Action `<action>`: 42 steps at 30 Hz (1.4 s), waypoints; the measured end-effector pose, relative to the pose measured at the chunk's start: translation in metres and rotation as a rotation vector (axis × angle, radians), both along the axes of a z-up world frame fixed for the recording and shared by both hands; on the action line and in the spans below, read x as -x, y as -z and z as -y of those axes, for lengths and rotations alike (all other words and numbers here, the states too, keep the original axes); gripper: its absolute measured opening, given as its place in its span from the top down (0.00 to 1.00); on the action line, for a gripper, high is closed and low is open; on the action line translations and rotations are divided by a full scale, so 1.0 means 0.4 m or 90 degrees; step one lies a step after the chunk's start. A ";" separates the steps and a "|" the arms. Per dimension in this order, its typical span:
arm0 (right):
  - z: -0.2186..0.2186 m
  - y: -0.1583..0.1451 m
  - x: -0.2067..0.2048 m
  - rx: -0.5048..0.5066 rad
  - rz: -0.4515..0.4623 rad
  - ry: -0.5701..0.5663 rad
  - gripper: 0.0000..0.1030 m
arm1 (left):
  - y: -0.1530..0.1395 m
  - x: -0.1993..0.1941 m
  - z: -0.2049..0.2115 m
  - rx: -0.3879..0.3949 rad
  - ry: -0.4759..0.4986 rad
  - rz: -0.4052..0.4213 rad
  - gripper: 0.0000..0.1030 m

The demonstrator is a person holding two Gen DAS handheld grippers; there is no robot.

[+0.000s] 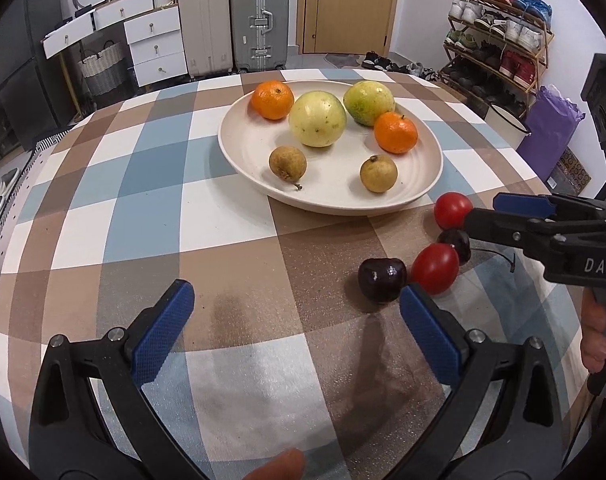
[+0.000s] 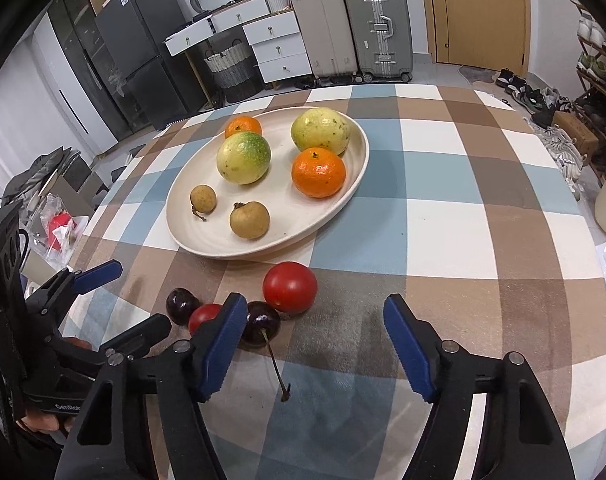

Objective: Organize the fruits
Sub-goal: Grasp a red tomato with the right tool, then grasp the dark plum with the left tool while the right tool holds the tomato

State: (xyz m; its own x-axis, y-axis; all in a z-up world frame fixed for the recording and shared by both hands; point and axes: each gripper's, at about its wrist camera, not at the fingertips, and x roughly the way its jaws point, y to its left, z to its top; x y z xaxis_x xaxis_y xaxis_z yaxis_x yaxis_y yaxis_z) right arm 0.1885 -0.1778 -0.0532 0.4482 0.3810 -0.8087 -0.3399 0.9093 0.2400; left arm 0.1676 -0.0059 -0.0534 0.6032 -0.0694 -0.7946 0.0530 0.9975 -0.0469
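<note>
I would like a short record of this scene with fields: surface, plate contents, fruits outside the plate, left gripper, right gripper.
surface: table with checked cloth
plate: two mandarins, two large yellow-green fruits, two small brown longans
outside plate: two red tomatoes and two dark cherries, close together on the cloth near the plate
left gripper: open, empty, above the cloth, right finger close to a cherry
right gripper: open, empty, the stemmed cherry beside its left finger
</note>
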 end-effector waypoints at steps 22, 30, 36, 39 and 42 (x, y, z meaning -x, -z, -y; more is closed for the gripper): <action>-0.028 0.023 -0.044 -0.043 -0.015 -0.010 0.69 | 0.020 -0.005 0.014 -0.007 0.014 -0.014 0.01; 0.008 -0.003 -0.020 -0.054 0.005 0.005 0.69 | 0.015 -0.007 0.007 -0.012 0.006 -0.006 0.01; 0.042 -0.008 -0.012 -0.054 0.011 0.023 0.69 | 0.009 -0.005 -0.012 0.010 0.002 -0.011 0.01; 0.051 -0.010 -0.008 -0.055 0.012 0.027 0.69 | 0.008 -0.005 0.005 -0.002 0.016 -0.007 0.01; 0.058 -0.014 -0.002 -0.056 0.014 0.030 0.69 | 0.010 -0.009 0.024 -0.020 0.033 -0.006 0.01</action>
State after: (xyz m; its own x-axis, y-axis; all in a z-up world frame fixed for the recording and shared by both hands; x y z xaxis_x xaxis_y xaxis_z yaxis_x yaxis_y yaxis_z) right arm 0.1892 -0.2011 -0.0477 0.4847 0.4275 -0.7631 -0.3031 0.9005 0.3119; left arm 0.1710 -0.0156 -0.0573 0.5920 -0.0751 -0.8025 0.1045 0.9944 -0.0160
